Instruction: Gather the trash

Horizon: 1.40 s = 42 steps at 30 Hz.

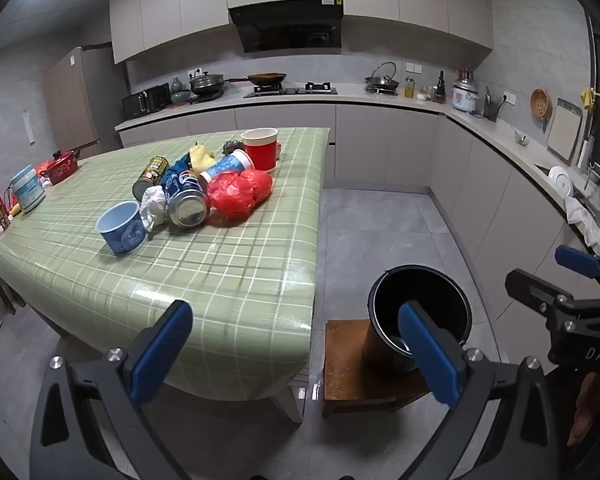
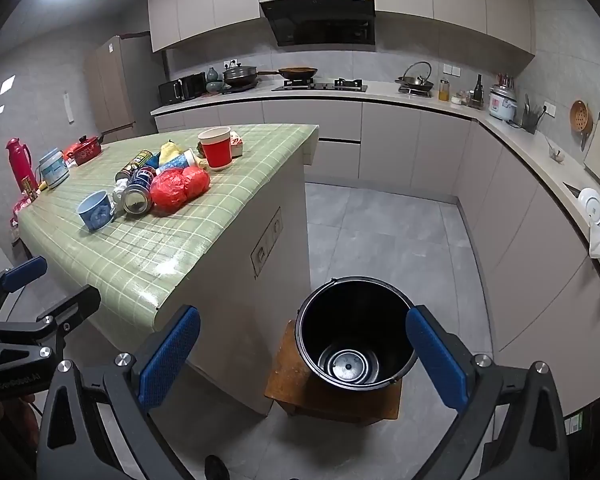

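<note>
trash heap (image 1: 204,188) mid-counter, well beyond both tongs | left tongs (image 1: 296,354) nearer, over counter (image 1: 228,280) corner, jaws apart, empty | right tongs (image 2: 302,354) above black bucket (image 2: 356,332), apart, empty | blue can (image 1: 186,204) long axis toward left tongs | bucket on stool right of counter, floor clear.

Both wrist views look forward and downward from near the desk's (image 1: 228,280) front corner. The left view centres the desk; the right view centres the black bucket (image 2: 356,332), lower middle. Both share desk, bucket and the far kitchen wall.
</note>
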### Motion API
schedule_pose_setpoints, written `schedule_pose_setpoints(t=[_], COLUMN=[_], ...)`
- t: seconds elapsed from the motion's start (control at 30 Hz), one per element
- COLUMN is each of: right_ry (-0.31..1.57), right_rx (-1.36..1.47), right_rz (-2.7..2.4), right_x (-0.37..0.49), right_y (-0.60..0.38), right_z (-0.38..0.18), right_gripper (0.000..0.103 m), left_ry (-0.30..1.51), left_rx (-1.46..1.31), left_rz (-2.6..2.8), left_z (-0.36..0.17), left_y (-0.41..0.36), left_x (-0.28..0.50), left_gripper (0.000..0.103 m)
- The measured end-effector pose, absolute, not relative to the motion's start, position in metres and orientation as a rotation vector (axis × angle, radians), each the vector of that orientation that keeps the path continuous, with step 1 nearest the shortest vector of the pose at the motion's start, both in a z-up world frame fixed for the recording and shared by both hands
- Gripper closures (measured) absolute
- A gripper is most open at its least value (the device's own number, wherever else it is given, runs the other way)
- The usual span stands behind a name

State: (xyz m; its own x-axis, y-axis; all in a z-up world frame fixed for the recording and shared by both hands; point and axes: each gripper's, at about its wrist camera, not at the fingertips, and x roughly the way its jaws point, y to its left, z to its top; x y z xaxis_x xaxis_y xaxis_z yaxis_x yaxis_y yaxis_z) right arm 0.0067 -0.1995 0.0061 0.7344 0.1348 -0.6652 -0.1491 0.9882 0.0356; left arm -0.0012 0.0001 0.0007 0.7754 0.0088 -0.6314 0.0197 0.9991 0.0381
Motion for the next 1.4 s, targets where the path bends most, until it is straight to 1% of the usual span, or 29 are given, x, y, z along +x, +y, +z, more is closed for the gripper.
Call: schedule_pose_setpoints(t=[1.4], right_ry=[0.714], right_rx=[-0.017], right_rz=[0.165], right_x=[0.0066], right_y=[-0.2035], right_z=[0.0129], right_gripper=[0.000], left_ry=[0.690], left_rx=[0.040], left_rz=[-0.007], left_z=[0.0051], left_y=[-0.0039], left_x=[-0.0009], left_gripper=[0.000])
